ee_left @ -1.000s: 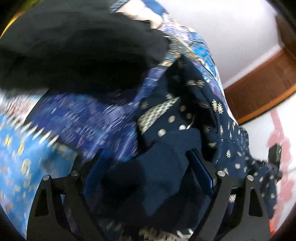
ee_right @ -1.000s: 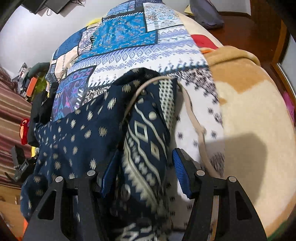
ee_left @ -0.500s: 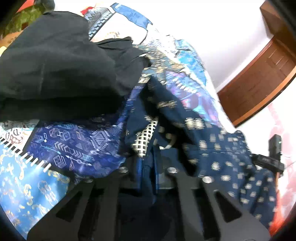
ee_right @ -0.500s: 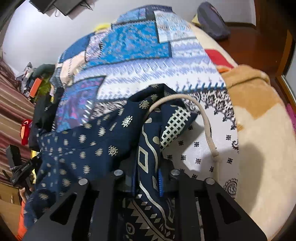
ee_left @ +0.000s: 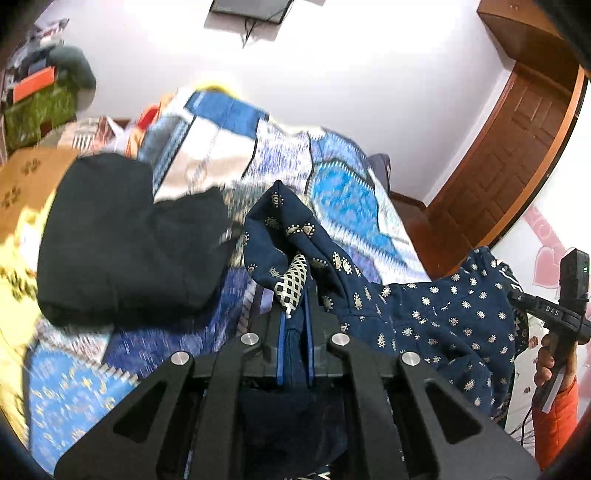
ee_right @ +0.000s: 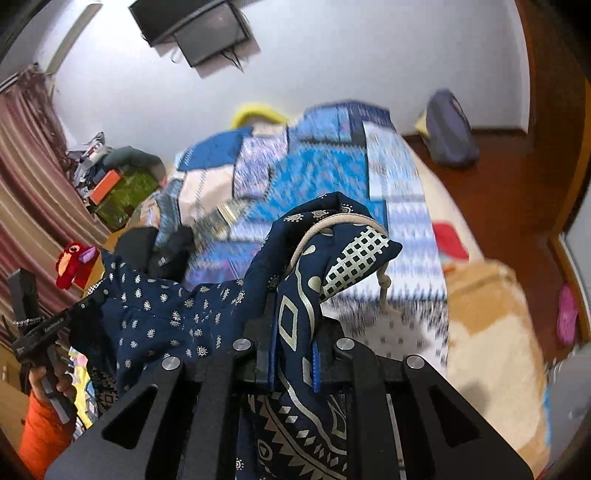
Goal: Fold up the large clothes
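Note:
A navy garment with small cream motifs [ee_left: 424, 317] hangs between my two grippers, lifted off the bed. My left gripper [ee_left: 295, 332] is shut on one corner of it, where a checked cream patch [ee_left: 293, 284] pokes up. My right gripper [ee_right: 293, 354] is shut on the other corner [ee_right: 295, 295], which has a cream geometric border and a beige drawstring [ee_right: 332, 225]. The cloth spans sideways between them and sags. Each view shows the other gripper at its edge, in a hand with an orange sleeve.
A blue patchwork bedspread [ee_right: 303, 173] covers the bed below. A black garment [ee_left: 118, 240] lies on its left part. A tan blanket [ee_right: 491, 325] lies at the right. A wooden door [ee_left: 509, 155], a wall screen [ee_right: 199, 26], curtains [ee_right: 26, 177] and clutter surround the bed.
Both grippers shut on the navy garment's corners, then rose. The views tilted up from the bedspread to the walls, and the cloth now hangs stretched between the grippers.

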`<action>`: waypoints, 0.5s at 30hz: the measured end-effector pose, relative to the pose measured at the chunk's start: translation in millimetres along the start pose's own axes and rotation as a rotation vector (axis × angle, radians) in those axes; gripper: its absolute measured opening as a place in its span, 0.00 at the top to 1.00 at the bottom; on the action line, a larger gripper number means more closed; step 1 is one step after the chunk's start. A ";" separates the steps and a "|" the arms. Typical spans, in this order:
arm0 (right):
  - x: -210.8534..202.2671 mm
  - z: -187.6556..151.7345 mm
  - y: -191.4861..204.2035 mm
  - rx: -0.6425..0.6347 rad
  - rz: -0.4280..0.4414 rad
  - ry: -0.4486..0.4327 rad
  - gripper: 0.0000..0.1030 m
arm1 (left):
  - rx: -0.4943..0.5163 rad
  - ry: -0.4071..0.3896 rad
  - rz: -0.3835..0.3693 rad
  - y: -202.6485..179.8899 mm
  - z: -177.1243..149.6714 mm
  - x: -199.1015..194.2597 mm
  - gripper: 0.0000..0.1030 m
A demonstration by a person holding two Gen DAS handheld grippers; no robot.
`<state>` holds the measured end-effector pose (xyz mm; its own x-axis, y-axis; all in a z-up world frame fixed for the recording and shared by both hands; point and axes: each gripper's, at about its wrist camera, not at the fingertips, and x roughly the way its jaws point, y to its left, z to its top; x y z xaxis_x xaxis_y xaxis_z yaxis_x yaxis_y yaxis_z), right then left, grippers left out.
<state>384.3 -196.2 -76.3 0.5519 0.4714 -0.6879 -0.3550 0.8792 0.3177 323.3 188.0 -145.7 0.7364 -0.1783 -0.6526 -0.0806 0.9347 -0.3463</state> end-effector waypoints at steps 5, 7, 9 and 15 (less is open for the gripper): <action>3.9 28.1 7.6 -0.013 -0.008 -0.046 0.88 | 0.026 -0.036 0.034 -3.6 30.9 -3.5 0.93; 15.7 37.6 8.5 -0.025 -0.024 -0.043 0.88 | 0.033 -0.041 0.052 -0.9 41.4 2.0 0.93; 31.7 45.5 7.5 -0.034 -0.041 -0.039 0.89 | 0.036 -0.041 0.072 2.9 51.5 12.6 0.93; 86.0 58.2 -3.8 -0.023 -0.095 0.019 0.88 | 0.038 0.014 0.141 21.8 77.9 73.3 0.92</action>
<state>477.0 -155.0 -98.6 0.5699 0.3840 -0.7265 -0.3190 0.9182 0.2350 427.8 219.3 -148.6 0.7098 -0.0483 -0.7027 -0.1569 0.9618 -0.2245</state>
